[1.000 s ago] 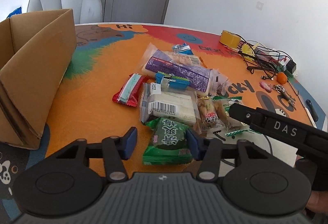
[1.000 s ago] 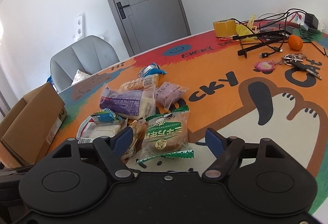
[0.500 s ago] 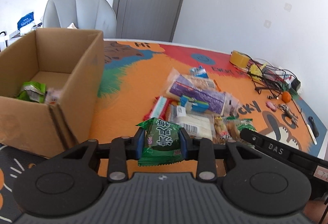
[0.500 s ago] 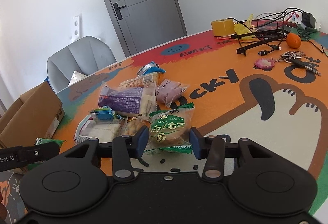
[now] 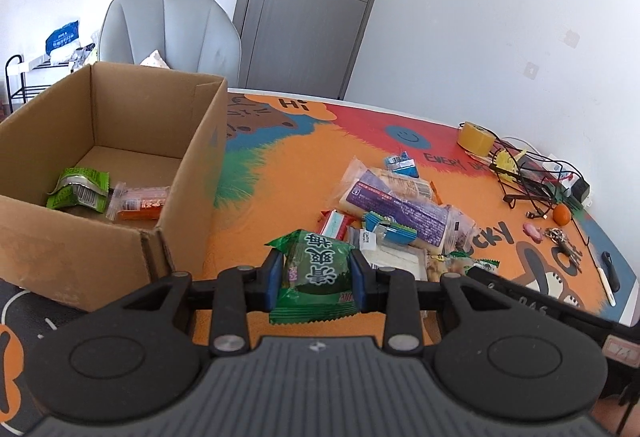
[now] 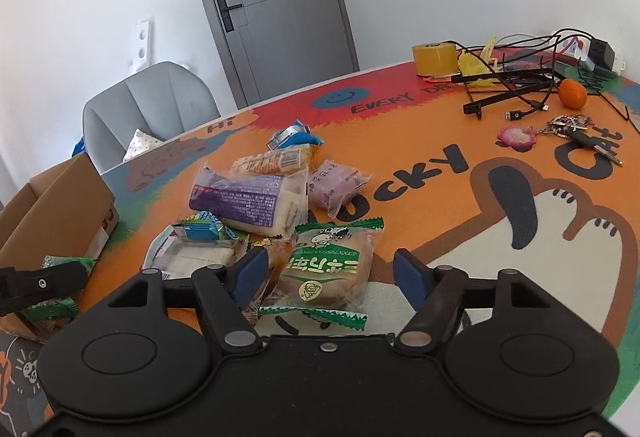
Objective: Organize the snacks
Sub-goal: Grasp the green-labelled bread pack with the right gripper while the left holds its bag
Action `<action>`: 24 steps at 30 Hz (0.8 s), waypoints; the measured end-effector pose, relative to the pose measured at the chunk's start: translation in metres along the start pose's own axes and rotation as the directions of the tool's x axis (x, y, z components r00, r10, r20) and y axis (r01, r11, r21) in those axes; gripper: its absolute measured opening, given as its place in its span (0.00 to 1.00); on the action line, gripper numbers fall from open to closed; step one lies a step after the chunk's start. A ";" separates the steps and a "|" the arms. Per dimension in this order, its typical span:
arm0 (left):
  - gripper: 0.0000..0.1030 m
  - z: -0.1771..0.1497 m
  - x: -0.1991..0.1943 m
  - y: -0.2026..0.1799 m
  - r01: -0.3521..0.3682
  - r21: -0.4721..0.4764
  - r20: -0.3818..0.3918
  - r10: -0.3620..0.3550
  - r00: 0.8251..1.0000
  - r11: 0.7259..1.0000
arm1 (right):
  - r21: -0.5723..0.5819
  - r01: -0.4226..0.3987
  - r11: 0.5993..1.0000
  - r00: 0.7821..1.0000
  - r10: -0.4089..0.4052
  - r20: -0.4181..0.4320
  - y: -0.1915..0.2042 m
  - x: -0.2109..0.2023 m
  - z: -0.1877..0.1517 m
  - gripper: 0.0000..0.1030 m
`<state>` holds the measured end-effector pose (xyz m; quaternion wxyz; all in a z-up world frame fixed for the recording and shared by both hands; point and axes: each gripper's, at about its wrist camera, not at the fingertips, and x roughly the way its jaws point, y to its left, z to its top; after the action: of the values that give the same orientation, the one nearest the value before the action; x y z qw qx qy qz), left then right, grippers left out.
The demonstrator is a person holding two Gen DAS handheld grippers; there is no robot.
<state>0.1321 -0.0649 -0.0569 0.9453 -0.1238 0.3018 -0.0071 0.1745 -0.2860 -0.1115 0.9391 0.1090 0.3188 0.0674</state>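
Observation:
My left gripper (image 5: 316,279) is shut on a green snack packet (image 5: 314,273) and holds it above the table, just right of the open cardboard box (image 5: 192,173). The box holds a green packet (image 5: 78,191) and an orange one (image 5: 140,203). Beyond lies the snack pile, topped by a purple-labelled packet (image 5: 400,213). My right gripper (image 6: 330,277) hangs low over a green-trimmed bread packet (image 6: 328,269). Its jaws are opening; the packet lies between the pads, which stand clear of it. The left gripper's finger (image 6: 40,283) shows at the left of the right wrist view.
Cables and a black stand (image 6: 516,85), a tape roll (image 6: 434,57), an orange (image 6: 572,93) and keys (image 6: 576,131) sit at the table's far right. A grey chair (image 5: 168,33) stands behind the box. A pen (image 5: 608,269) lies near the right edge.
My left gripper closed on the green packet, lifted it and swung left, bringing the box's inside into view. My right gripper closed around the bread packet, then opened wide again.

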 end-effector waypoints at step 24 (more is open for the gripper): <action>0.32 0.018 -0.008 0.002 -0.005 -0.003 0.052 0.005 0.999 1.000 | -0.013 -0.024 1.000 0.997 0.025 0.071 0.020 -0.023 0.007 0.47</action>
<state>0.1355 -0.0578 -0.0384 0.9527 -0.1245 0.2774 -0.0012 0.1595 -0.2726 -0.0872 0.9496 0.1096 0.2835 0.0768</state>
